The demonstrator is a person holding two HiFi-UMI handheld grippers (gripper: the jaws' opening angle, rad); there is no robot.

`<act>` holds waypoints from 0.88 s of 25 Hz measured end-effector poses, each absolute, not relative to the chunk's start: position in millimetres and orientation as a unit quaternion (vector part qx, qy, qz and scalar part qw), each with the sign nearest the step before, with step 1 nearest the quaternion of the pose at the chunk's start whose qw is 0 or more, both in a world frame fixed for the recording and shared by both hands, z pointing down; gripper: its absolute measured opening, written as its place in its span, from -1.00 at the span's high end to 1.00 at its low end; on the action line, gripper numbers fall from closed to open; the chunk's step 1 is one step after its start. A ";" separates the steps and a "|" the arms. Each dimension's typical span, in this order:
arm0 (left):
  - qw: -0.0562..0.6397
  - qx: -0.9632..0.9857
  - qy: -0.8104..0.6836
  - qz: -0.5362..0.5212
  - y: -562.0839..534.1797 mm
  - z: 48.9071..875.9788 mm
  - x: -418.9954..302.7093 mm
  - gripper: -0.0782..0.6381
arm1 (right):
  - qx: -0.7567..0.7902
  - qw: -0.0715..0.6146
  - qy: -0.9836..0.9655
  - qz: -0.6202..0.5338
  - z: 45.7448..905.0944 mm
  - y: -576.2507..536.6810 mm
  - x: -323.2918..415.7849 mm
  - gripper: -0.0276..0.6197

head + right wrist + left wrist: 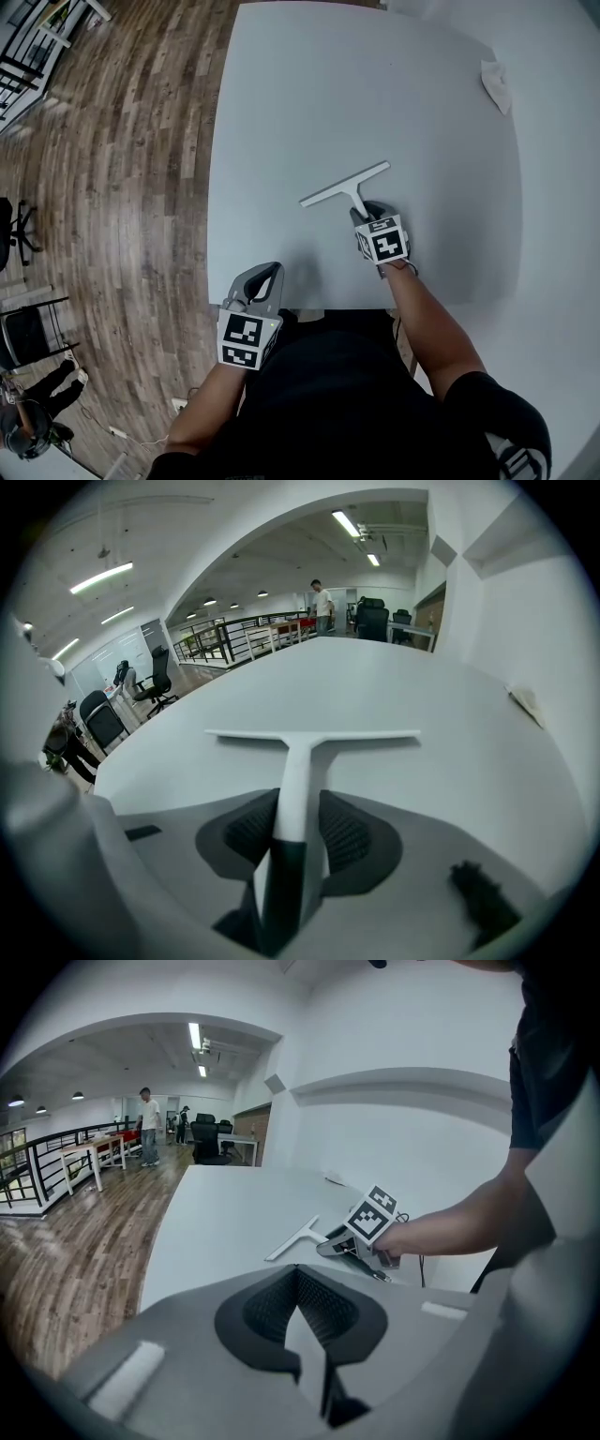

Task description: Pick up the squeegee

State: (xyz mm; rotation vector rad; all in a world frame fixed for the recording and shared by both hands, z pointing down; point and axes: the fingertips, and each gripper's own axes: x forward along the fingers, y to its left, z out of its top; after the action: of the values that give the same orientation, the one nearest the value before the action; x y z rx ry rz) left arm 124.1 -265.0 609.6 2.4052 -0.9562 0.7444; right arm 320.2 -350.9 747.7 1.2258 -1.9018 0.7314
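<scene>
The white T-shaped squeegee [347,187] lies flat on the white table [309,94], blade away from me and handle toward me. My right gripper [367,212] is down over the handle's near end. In the right gripper view its jaws stand either side of the handle [298,789], with thin gaps beside it, and the blade [314,735] lies across just ahead. My left gripper [266,274] hovers at the table's near edge with nothing in it, and its pads [319,1302] meet at the tips. From the left gripper view the squeegee [295,1238] and the right gripper [336,1243] show ahead.
A crumpled white cloth [497,86] lies at the table's far right corner. Wood floor [122,187] runs along the left of the table, with office chairs [19,225] and a person [37,412] off at the left.
</scene>
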 end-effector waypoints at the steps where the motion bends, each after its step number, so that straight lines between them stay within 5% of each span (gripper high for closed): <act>1: 0.221 0.871 -0.347 0.267 -263.2 608.0 122.1 0.76 | 0.482 0.373 -0.739 0.288 747.9 -351.2 320.6 0.50; 3: 0.217 0.875 -0.344 0.264 -258.9 603.8 118.1 0.76 | 0.491 0.371 -0.731 0.294 747.4 -351.5 322.3 0.64; 17: 0.202 0.895 -0.328 0.224 -249.9 575.6 72.2 0.76 | 0.560 0.282 -0.717 0.304 679.4 -323.4 300.1 0.64; 22: 0.183 0.909 -0.310 0.210 -221.5 569.2 38.2 0.76 | 0.588 0.204 -0.725 0.293 633.0 -282.7 265.3 0.64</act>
State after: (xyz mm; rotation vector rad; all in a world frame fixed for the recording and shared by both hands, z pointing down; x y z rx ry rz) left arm 38.2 -221.5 569.2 2.5633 -0.8747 0.5934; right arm 265.3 -282.7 633.0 1.6410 -2.0236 0.8187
